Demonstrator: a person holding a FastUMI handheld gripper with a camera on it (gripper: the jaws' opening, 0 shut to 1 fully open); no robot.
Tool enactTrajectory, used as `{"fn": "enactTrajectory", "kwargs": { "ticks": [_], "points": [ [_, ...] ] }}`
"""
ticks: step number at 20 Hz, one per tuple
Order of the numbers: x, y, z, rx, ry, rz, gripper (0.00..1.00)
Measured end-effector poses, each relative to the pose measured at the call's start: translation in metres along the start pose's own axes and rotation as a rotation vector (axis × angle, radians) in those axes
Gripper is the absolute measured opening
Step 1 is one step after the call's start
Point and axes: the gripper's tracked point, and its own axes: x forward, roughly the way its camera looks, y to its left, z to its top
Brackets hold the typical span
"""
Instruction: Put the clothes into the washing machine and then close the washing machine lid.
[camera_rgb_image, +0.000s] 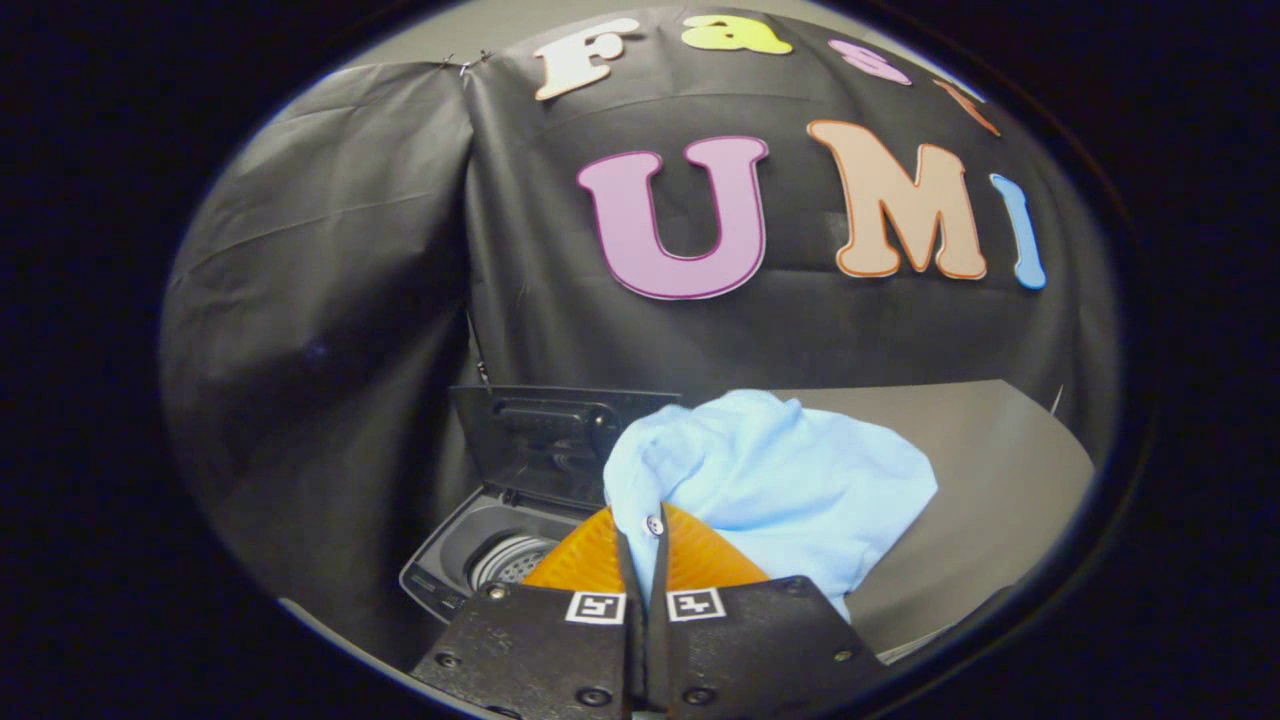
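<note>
Pale-blue shirt (790, 480) pinched tight between my gripper (645, 535) fingers, bunched above the table (1000, 470); I judge I'm mid-carry, and next must swing left over the open washing machine (490, 555) drum and release

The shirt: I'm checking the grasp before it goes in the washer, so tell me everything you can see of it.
The shirt is light blue, soft woven-looking cloth, bunched into a rumpled mound. A strip of it with a small pale button runs down between the fingers of the hand-held gripper, which are shut on it. The rest billows just beyond them and to their right, before the grey table. The washer, lid up, sits lower left; whether the cloth touches it cannot be told.
</note>
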Motion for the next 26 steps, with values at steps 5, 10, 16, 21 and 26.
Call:
{"fn": "enactTrajectory", "kwargs": {
  "ticks": [5,10,16,21,26],
  "points": [
    [0.013,0.046,-0.025,-0.024,0.031,0.059,0.01],
    [0.034,0.083,-0.053,-0.039,0.079,0.125,0.01],
    [0.071,0.127,-0.084,-0.02,0.159,0.212,0.01],
    [0.114,0.136,-0.102,-0.12,0.189,0.165,0.01],
    [0.149,0.13,-0.117,-0.104,0.221,0.119,0.09]
  ]
}}
